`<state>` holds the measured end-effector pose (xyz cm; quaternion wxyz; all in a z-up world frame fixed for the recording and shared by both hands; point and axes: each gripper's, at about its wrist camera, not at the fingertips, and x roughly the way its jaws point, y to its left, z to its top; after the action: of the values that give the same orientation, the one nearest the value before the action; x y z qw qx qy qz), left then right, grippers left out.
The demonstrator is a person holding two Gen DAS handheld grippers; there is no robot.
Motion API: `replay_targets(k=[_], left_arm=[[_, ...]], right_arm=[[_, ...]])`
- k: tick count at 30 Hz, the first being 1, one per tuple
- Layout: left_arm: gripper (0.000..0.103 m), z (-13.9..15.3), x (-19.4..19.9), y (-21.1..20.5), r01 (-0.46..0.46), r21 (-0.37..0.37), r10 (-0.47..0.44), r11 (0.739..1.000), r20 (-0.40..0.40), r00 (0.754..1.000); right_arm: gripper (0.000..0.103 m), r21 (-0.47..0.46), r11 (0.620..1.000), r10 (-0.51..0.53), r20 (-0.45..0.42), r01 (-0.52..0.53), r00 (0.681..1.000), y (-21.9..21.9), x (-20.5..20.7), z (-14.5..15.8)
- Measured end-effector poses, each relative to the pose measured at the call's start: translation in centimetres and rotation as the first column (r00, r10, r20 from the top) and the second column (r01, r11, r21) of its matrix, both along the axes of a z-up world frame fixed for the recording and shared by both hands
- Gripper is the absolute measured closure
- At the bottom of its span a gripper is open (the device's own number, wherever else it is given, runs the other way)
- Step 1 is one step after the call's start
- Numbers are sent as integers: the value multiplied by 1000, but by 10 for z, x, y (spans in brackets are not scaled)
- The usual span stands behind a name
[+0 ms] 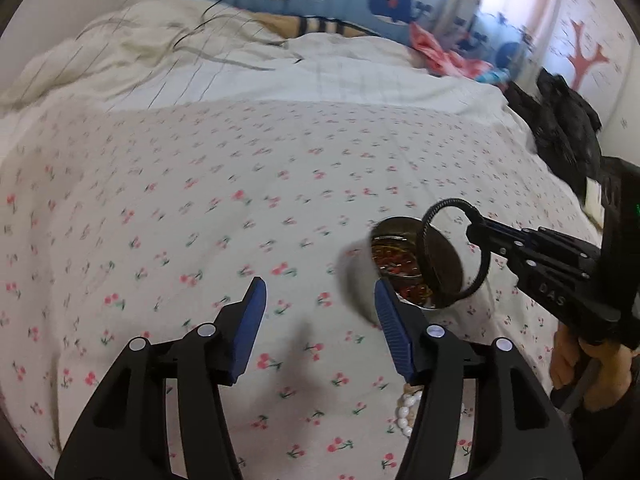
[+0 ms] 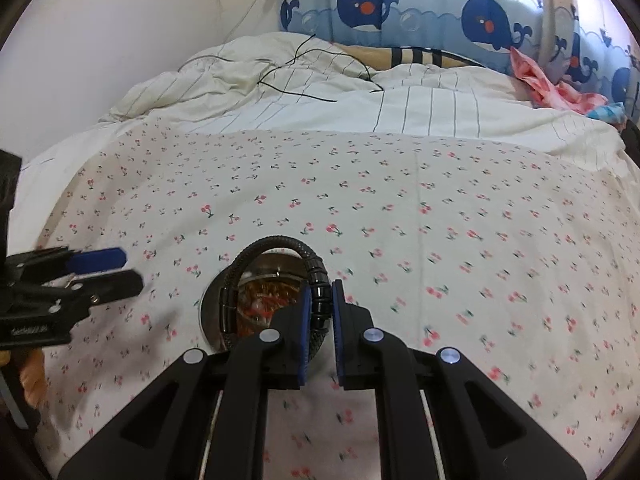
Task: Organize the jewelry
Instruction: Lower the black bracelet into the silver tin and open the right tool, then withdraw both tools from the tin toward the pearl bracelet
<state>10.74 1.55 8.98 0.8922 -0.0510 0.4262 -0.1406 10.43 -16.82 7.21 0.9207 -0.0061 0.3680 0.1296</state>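
Observation:
A round metal tin (image 1: 400,256) holding red and gold jewelry sits on the cherry-print bedsheet (image 1: 200,220); it also shows in the right wrist view (image 2: 260,304). My right gripper (image 2: 320,304) is shut on a black braided bracelet (image 2: 316,292) and holds it just above the tin. In the left wrist view the bracelet (image 1: 448,256) hangs from the right gripper (image 1: 476,232) over the tin. My left gripper (image 1: 320,304) is open and empty, just left of the tin. A white pearl strand (image 1: 406,412) lies on the sheet by the left gripper's right finger.
A striped duvet (image 2: 360,92) with a thin black cable (image 2: 304,68) is bunched at the far end of the bed. A whale-print curtain (image 2: 400,4) hangs behind. Pink cloth (image 2: 552,88) and a dark garment (image 1: 560,128) lie at the right.

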Motion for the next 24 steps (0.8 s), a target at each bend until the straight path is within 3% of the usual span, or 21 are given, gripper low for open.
replay_targets(k=[3,9,11,12,15,17,20,24], left_arm=[[47,3,3,8,-14,-40,14,999,-5,1000],[43,11,-2,2,15,-14,-14,1000,22,1000],[42,11,-2,0,18,-8,-18,1000,19,1000],[40,10,-2,-1,18,2,-18,1000,17,1000],[33,9,-2,-3,10,27,-11,1000,22,1000],[30,7,-3,-7,13,47,-14,999,15,1000],[28,1,-3,-14,40,77,-39,996,-10,999],[28,-5,-8,-27,66,164,-68,984,4,998]], right_arm=[[92,-27,1000,3,-24,-4,1000,13,10,-5],[91,-121,991,38,-92,-49,995,32,13,-24],[58,-113,993,35,-63,-42,997,30,7,-22],[53,-97,995,32,-40,-36,999,27,4,-20],[52,-54,998,-8,54,11,999,10,-16,-3],[50,-30,999,-28,54,30,998,-2,-30,-1],[44,-51,998,-24,14,25,1000,-14,-57,-14],[36,-103,992,-88,-126,75,988,-34,-80,-69]])
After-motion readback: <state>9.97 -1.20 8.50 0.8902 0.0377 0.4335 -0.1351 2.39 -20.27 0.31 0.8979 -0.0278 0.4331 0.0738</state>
